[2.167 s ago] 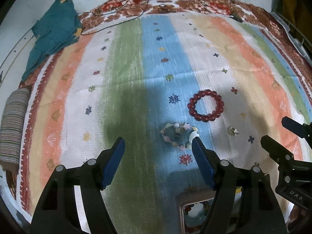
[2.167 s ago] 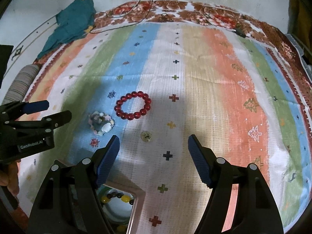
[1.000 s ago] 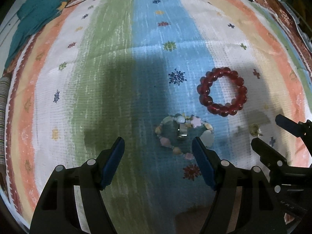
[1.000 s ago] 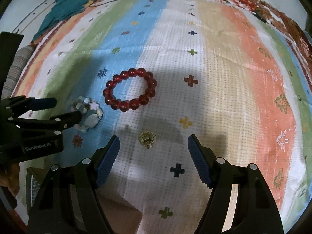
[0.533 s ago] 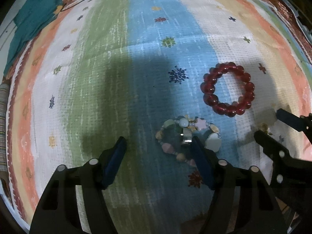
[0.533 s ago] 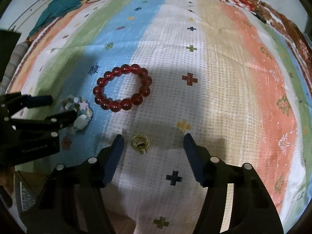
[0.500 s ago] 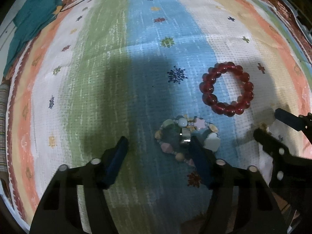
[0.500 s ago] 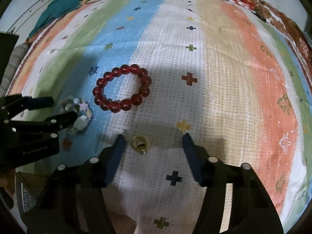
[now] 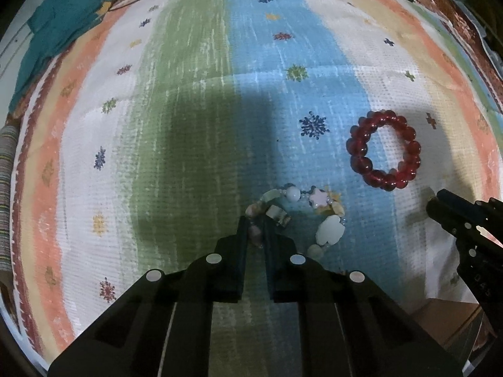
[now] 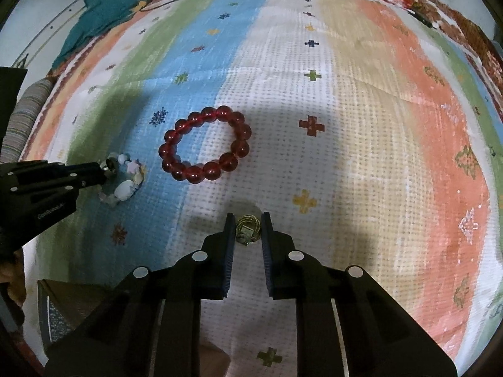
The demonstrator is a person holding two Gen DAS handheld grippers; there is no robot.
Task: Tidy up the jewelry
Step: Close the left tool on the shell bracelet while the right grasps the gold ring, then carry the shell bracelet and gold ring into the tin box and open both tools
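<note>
A pastel charm bracelet (image 9: 327, 232) lies on the striped cloth. My left gripper (image 9: 255, 224) is shut on its near left side, on a pink bead. The bracelet also shows in the right wrist view (image 10: 125, 188), with the left gripper (image 10: 103, 169) on it. A red bead bracelet (image 9: 383, 154) lies to the right, free; it also shows in the right wrist view (image 10: 204, 144). My right gripper (image 10: 248, 220) is closed around a small gold ring (image 10: 247, 226) on the cloth. In the left wrist view the right gripper (image 9: 440, 204) enters from the right.
A striped cloth (image 10: 345, 94) covers the surface. A teal cloth (image 9: 53, 25) lies at the far left corner. A box corner (image 10: 63, 301) shows at the near left in the right wrist view, and at the near right in the left wrist view (image 9: 446, 314).
Both grippers moved down to the cloth and closed: the left onto the charm bracelet, the right around the gold ring. Both were open half a second ago.
</note>
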